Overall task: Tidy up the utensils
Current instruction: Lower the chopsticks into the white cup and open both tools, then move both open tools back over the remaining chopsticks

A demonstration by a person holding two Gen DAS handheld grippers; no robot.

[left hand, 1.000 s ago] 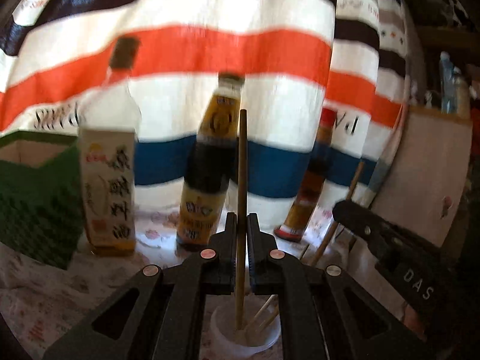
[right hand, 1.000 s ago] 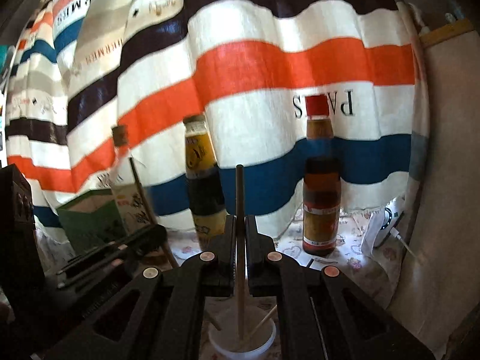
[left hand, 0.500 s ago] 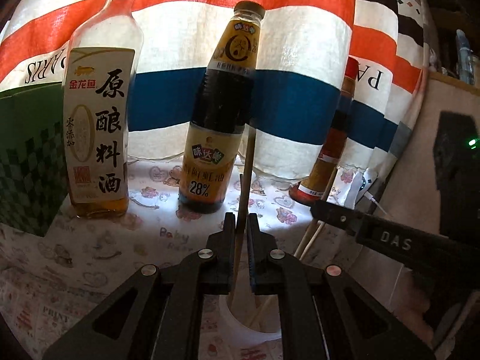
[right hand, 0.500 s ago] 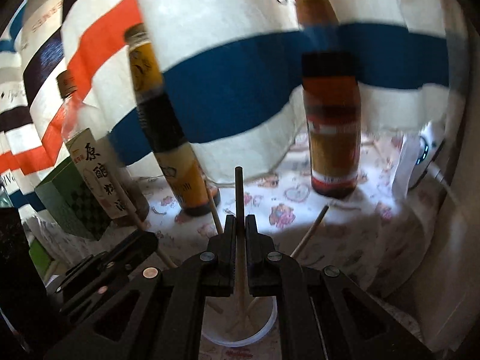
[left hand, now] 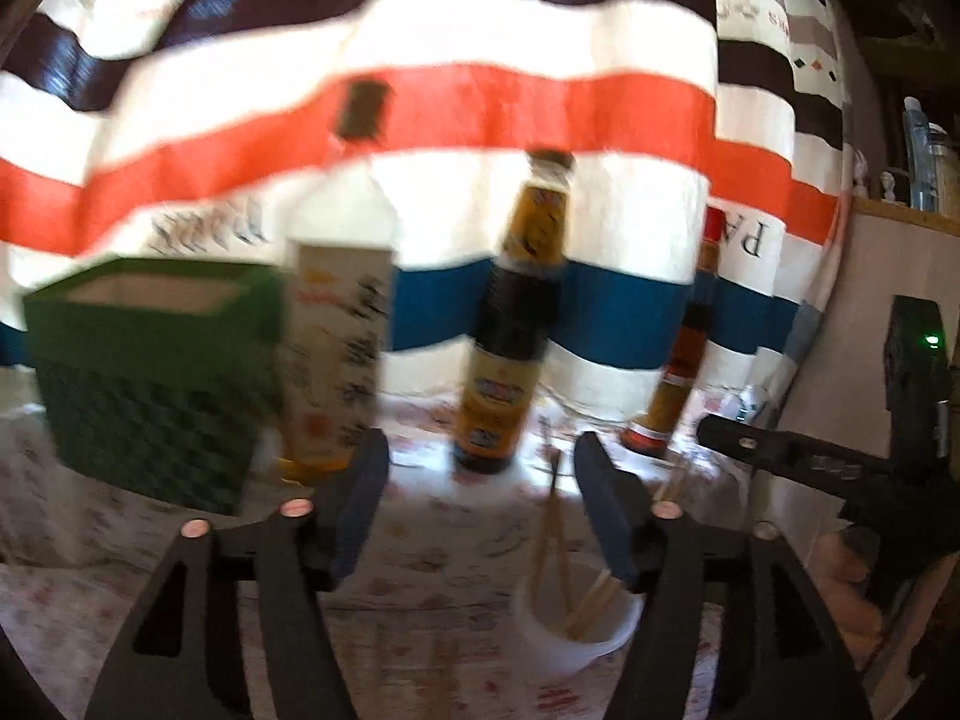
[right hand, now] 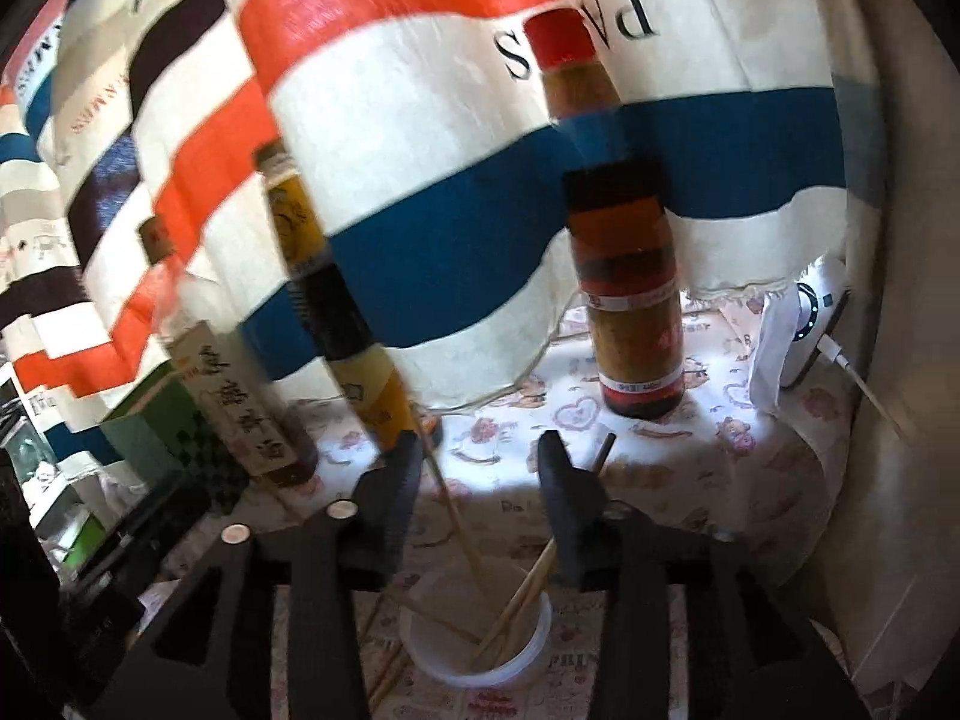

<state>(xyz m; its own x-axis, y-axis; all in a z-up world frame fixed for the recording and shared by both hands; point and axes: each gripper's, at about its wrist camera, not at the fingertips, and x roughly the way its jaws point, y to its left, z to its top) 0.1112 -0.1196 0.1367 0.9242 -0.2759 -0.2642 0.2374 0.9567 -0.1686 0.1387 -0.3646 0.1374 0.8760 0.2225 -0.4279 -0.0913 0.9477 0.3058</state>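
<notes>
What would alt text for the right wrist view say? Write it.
Open right gripper, its jaws just opened, above a white cup holding wooden chopsticks. Three sauce bottles stand behind on a patterned tablecloth, before a striped curtain.

Chopsticks point(right hand: 516, 600) in cup point(right hand: 540, 654), before bottles point(right hand: 636, 300)

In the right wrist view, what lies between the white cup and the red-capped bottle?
Only bare printed tablecloth, crossed by chopsticks leaning out of the white cup toward the red-capped bottle.
</notes>
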